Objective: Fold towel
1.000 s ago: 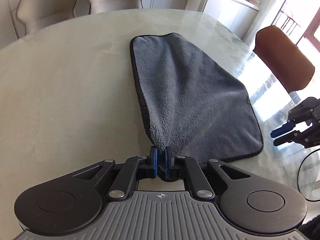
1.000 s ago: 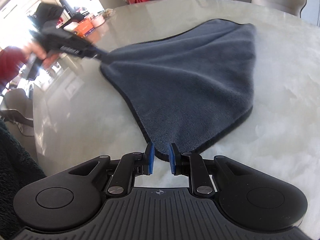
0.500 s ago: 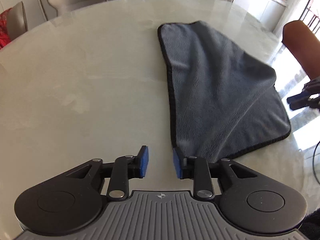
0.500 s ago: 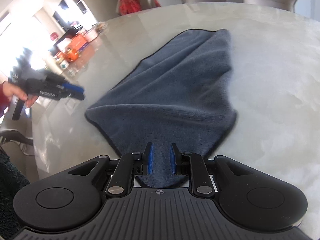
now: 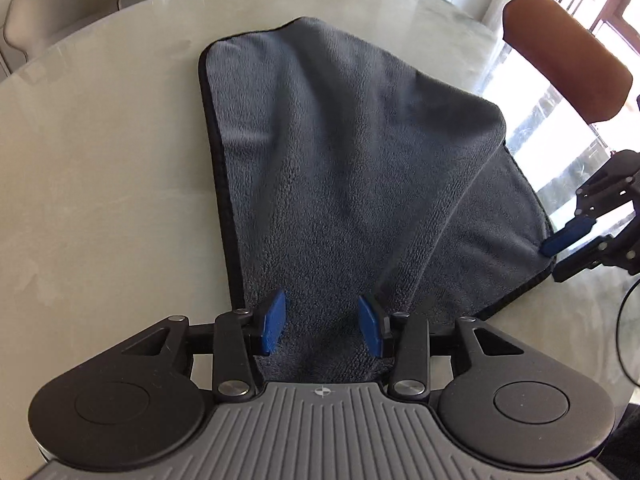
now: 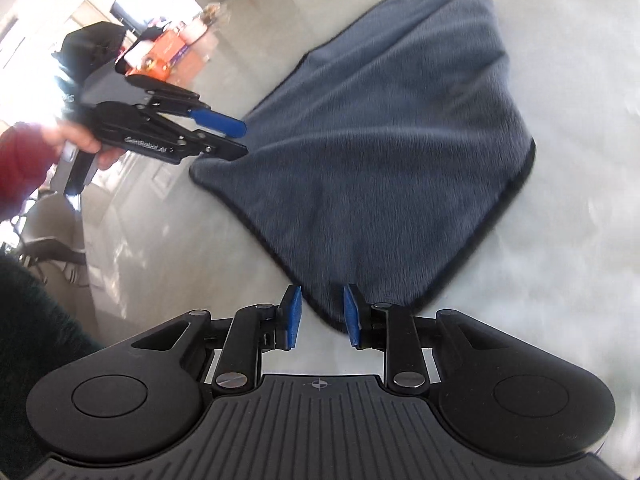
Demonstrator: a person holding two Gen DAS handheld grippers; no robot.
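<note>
A pale round table (image 5: pixel 100 184) is seen beneath both tools, with a brown chair back (image 5: pixel 568 60) beyond its far right edge in the left view. A grey towel (image 5: pixel 340 168), folded over and edged in black, is spread on the table ahead of both grippers. The left gripper (image 5: pixel 322 326) is held over the towel's near corner; its jaws are opening, cloth lies between the blue pads, unpressed. The right gripper (image 6: pixel 320 316) is narrowly parted, the towel's other near corner lying between its pads without being pinched.
</note>
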